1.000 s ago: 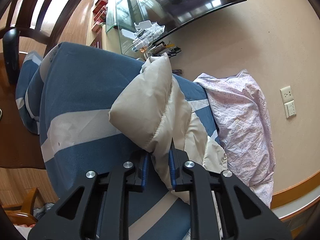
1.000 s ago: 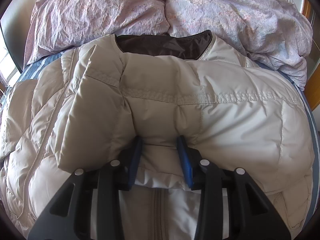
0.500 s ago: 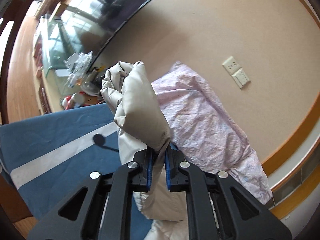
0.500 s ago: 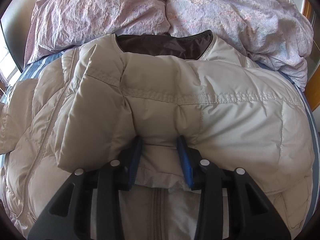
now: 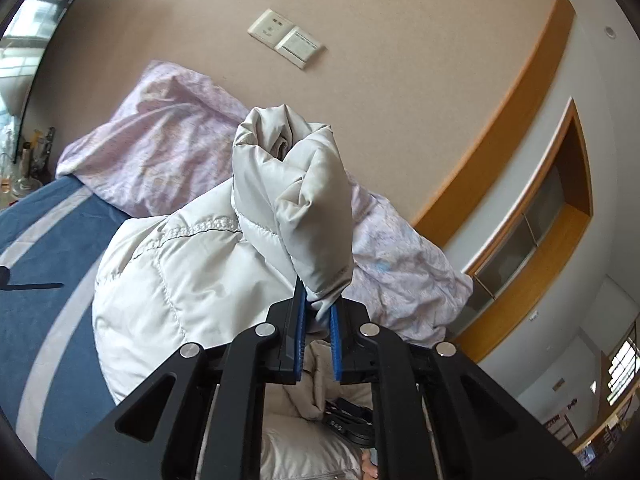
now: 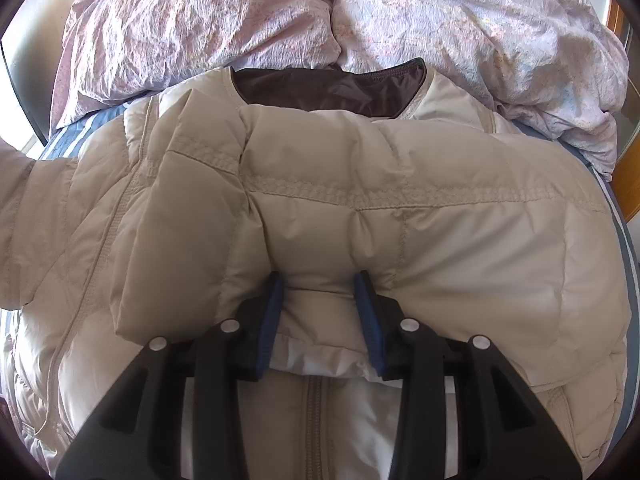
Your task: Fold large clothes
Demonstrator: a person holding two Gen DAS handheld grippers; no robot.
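Observation:
A beige puffer jacket (image 6: 400, 224) lies on the bed, its dark-lined collar (image 6: 328, 90) at the far side. My left gripper (image 5: 318, 308) is shut on the jacket's left sleeve (image 5: 296, 200) and holds it up above the jacket body (image 5: 180, 280). My right gripper (image 6: 318, 292) sits on the folded right sleeve (image 6: 312, 248) lying across the chest, its jaws pressed against a bulge of the fabric. The raised left sleeve shows at the left edge of the right wrist view (image 6: 20, 192).
A crumpled pink floral duvet (image 6: 280, 16) lies past the collar, also in the left wrist view (image 5: 160, 152). The blue bedcover with pale stripes (image 5: 44, 248) spreads left. A wall with a switch plate (image 5: 286, 38) and wood trim stands behind.
My left gripper has lifted the sleeve and swung it rightward over the jacket body, turning toward the wall. The right gripper has stayed in place on the folded sleeve.

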